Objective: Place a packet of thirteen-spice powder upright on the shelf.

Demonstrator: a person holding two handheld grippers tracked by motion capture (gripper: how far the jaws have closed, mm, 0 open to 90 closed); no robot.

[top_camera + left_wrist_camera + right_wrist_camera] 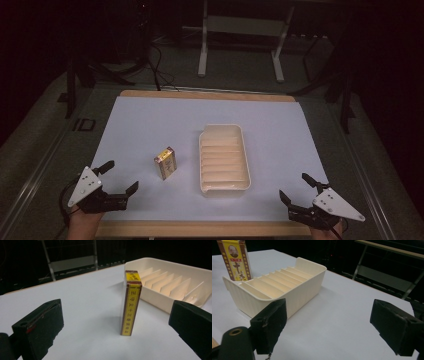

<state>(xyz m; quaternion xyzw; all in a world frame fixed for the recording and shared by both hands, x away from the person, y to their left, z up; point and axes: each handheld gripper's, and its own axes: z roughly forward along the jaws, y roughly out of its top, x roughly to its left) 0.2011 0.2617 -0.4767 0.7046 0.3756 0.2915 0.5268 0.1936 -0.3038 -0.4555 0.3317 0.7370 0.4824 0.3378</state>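
My left gripper [118, 176] and right gripper [297, 187] rest at the near corners of the white table [150, 120], jaws of both spread wide and gripping nothing. The yellow-and-brown box [165, 162] stands upright between them, just left of the cream divided tray [224, 159], apart from it and from my jaws.
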